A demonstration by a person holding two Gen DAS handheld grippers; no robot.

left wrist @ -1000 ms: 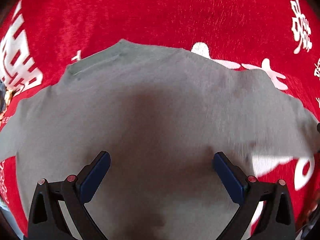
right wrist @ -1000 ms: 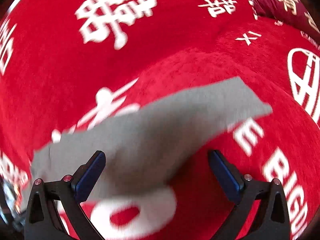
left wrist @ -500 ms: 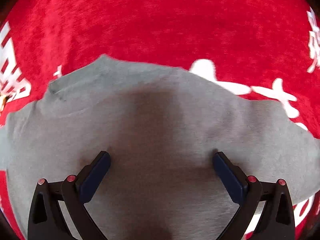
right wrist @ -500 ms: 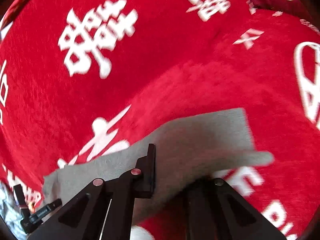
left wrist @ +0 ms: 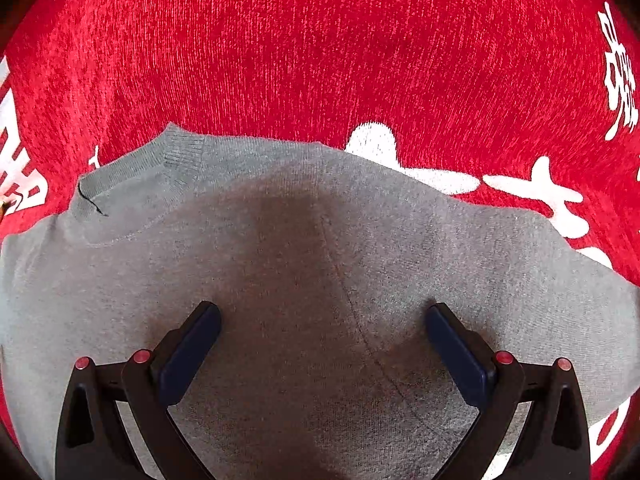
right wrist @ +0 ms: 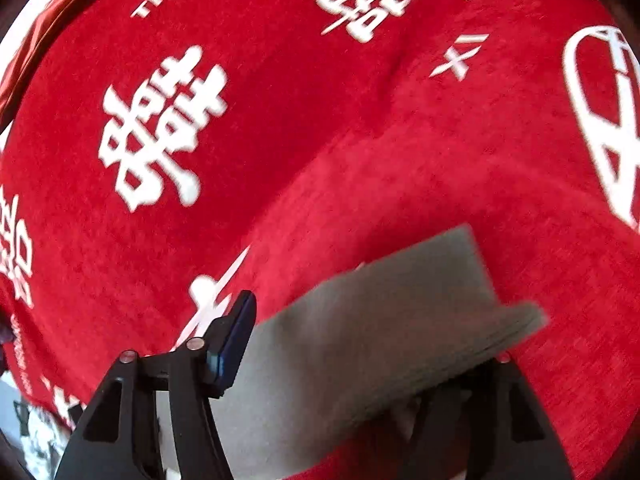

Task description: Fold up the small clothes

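Grey top (left wrist: 320, 240) on red cloth (left wrist: 320, 60) w/ white characters & lettering; grippers black w/ navy pads (left wrist: 188, 356).

The grey knit top (left wrist: 320, 248) lies flat on red cloth, one sleeve (right wrist: 400, 312) lifted.

a red cloth (left wrist: 320, 60) with white lettering carries a grey sweater (left wrist: 280, 248) lying flat.

left tongs (left wrist: 322, 316) spread wide | right tongs (right wrist: 360, 340) reopening, seemingly part-spread
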